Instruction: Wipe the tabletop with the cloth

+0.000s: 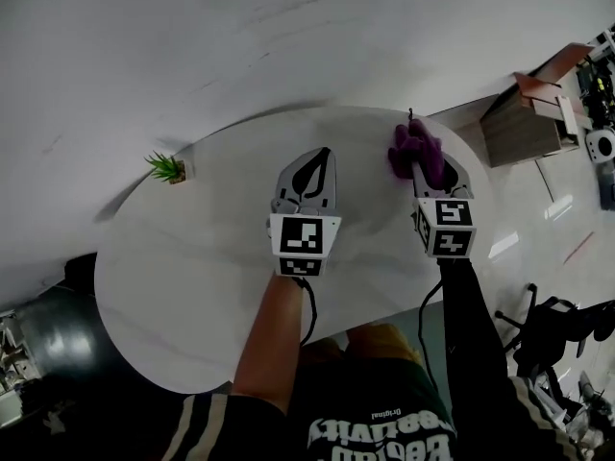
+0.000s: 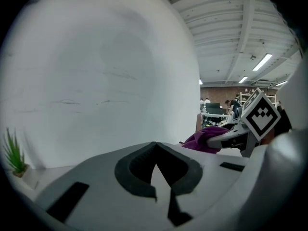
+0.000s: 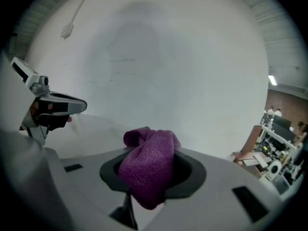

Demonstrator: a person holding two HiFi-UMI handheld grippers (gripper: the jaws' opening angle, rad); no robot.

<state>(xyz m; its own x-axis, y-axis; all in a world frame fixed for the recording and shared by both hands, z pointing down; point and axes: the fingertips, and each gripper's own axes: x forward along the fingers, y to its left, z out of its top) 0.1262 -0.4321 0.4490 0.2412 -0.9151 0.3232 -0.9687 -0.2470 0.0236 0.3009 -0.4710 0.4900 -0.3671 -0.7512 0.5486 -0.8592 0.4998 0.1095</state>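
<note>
Near the table's [image 1: 183,286] far right edge, the right gripper [image 1: 424,169] is clamped on the purple cloth [image 3: 147,170]. The cloth is bunched between the jaws, with a lump poking out front and a tail hanging below. Can't tell if it touches the surface yet. The left gripper [image 1: 323,154] sits over the middle of the table, jaw tips pressed together, nothing in them. A small plant [image 1: 168,168] stands at the far left edge, well apart from both.

Cloth looks like soft, light, limp knit, so it will likely fold and drag rather than slide stiffly. Best grip is probably mid-bunch, as now, leaving a wad under the jaws to press flat.
</note>
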